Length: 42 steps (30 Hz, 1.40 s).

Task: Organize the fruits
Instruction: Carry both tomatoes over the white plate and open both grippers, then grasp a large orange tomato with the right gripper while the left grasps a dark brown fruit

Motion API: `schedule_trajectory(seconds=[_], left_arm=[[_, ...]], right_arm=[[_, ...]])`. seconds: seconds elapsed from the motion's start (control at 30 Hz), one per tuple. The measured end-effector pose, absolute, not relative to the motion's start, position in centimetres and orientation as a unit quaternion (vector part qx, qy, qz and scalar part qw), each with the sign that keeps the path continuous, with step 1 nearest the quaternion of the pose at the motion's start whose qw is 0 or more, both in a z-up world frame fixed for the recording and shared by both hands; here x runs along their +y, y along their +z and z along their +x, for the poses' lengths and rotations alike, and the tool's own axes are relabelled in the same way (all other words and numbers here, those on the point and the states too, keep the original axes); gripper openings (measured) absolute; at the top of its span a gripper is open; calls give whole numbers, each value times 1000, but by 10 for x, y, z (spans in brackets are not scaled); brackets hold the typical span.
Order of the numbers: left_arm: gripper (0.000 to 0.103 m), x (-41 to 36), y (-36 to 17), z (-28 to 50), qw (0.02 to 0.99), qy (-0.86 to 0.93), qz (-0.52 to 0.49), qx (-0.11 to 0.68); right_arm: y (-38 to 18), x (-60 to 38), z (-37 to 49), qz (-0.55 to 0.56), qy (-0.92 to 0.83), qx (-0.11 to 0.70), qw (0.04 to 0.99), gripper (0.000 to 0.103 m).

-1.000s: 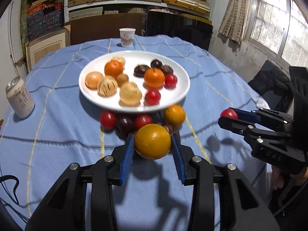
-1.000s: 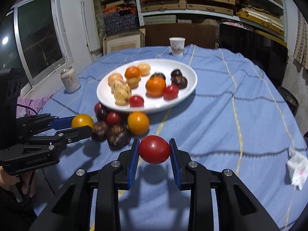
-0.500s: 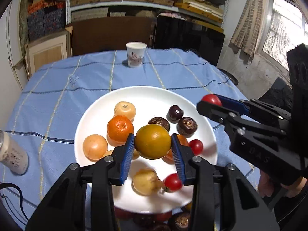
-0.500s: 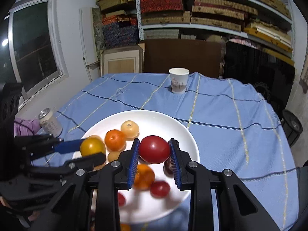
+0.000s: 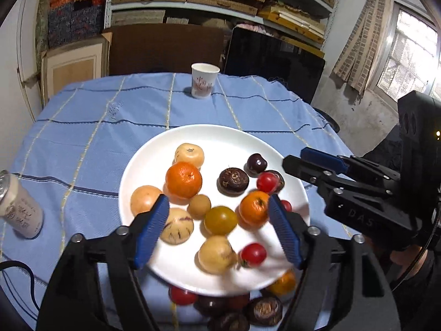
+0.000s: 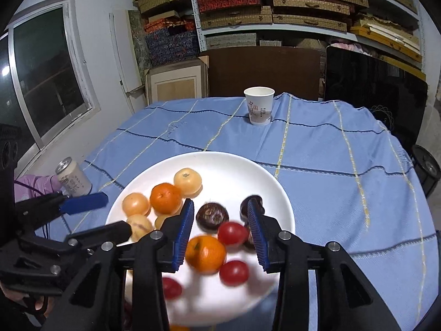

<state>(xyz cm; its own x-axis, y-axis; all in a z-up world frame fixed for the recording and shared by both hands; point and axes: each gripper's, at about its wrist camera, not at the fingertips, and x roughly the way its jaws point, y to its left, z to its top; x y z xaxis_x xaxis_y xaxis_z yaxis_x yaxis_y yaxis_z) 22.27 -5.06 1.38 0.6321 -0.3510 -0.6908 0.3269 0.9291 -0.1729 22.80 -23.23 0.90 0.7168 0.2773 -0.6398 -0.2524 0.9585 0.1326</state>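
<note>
A white plate (image 5: 154, 162) (image 6: 275, 187) on the blue cloth holds several fruits. My left gripper (image 5: 219, 230) hangs open and empty above the plate's near side, over a yellow-orange fruit (image 5: 220, 220) that lies on the plate. My right gripper (image 6: 220, 234) is open and empty above the plate, over a red tomato (image 6: 232, 233) on the plate beside an orange (image 6: 205, 253). Several tomatoes and dark fruits (image 5: 264, 310) lie on the cloth at the plate's near edge.
A paper cup (image 5: 204, 84) (image 6: 259, 105) stands at the far side of the table. A drink can (image 5: 19, 207) (image 6: 72, 177) stands at the left. Shelves, a brown board and a dark screen stand behind the table.
Both grippers have opened. The yellow-orange fruit has dropped from the left gripper onto the plate, and the red tomato has dropped from the right gripper onto the plate.
</note>
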Motion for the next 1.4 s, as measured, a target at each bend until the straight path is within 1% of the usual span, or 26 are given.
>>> schedule_trajectory(seconds=[0.03,0.07,0.1,0.17,0.3,0.43,0.53,0.63,0.7,0.83,0.93,1.23,1.3,1.4], left_arm=[[75,-48,16,208,907,-189,-8,375],[78,-46,17,196,910,-190,0,370],[84,-43,17,184,911,-191,6,365],[90,-36,13,158,916,-189,13,353],[90,-28,-14,117,911,-182,32,368],[90,-24,-49,107,895,-177,44,408],[90,-24,-62,109,891,-162,49,421],[90,-17,-59,108,898,-156,44,409],[90,-15,-60,109,899,-152,44,409],[90,-12,-61,113,896,-157,33,413],[90,-11,-61,113,895,-162,28,414],[90,-10,-61,114,894,-168,22,416],[90,-9,-63,114,892,-169,19,418],[90,-10,-63,115,891,-171,21,421]], right_arm=[[12,-232,215,15,143,346,927,41],[13,-231,199,9,145,346,927,41],[14,-231,188,7,148,347,926,41],[9,-227,158,-6,159,352,922,42],[-19,-205,102,-48,187,371,908,42],[-49,-179,73,-78,203,386,896,42],[-57,-172,74,-70,199,400,892,42],[-57,-174,81,-55,184,408,893,42],[-57,-178,85,-60,157,404,899,42],[-58,-197,101,-28,122,416,901,42],[-58,-205,115,2,123,422,898,42],[-74,-196,151,39,140,458,877,43],[-74,-196,149,45,146,457,876,37],[-69,-194,138,23,132,441,888,37]])
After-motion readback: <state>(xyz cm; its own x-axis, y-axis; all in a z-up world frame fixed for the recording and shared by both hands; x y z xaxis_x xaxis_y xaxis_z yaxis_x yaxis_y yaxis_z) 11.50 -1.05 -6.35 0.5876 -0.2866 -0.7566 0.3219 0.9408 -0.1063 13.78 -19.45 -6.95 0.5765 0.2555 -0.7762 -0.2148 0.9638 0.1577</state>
